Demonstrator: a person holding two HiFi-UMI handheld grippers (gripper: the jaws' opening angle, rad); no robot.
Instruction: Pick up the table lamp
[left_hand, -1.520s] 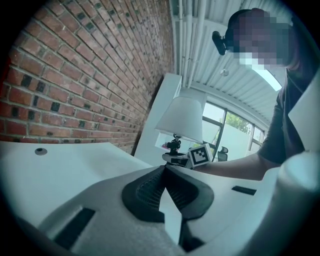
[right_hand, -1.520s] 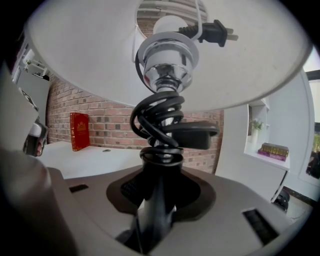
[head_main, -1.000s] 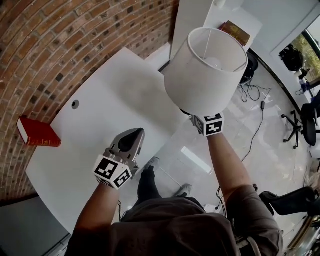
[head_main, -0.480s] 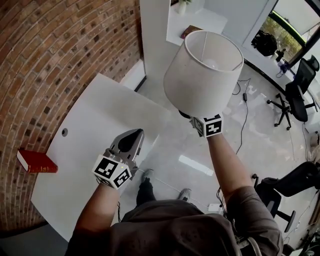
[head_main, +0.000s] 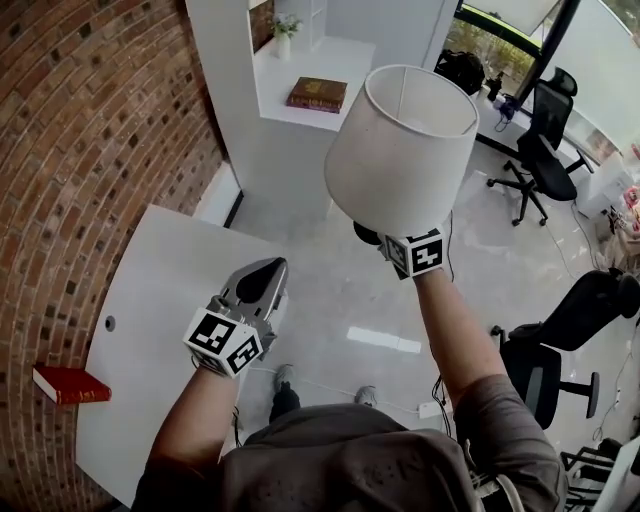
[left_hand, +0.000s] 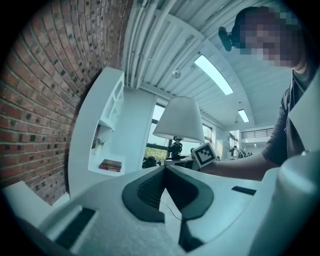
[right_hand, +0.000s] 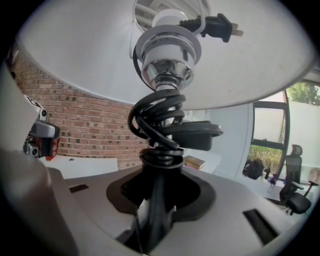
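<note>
The table lamp has a white shade (head_main: 400, 150) and a dark stem (right_hand: 155, 200) wound with black cord (right_hand: 157, 120); its plug (right_hand: 215, 27) lies up under the shade. My right gripper (head_main: 392, 243) is shut on the stem and holds the lamp upright in the air, off to the right of the white table. In the right gripper view the stem stands between the jaws (right_hand: 157, 172). My left gripper (head_main: 262, 275) hangs to the lamp's left, shut with nothing in it. From the left gripper view (left_hand: 164, 169) the lamp (left_hand: 180, 120) shows ahead.
A white table (head_main: 150, 330) lies at the lower left against a brick wall (head_main: 90, 130), with a red book (head_main: 70, 385) at its edge. Ahead stands a white shelf unit (head_main: 270, 130) with a book (head_main: 317, 95) and a small plant (head_main: 285, 25). Office chairs (head_main: 545, 120) stand at the right.
Both grippers and the lamp keep their places in the head view while the room swings: the table slides down and left, and the shelf unit and chairs come into view.
</note>
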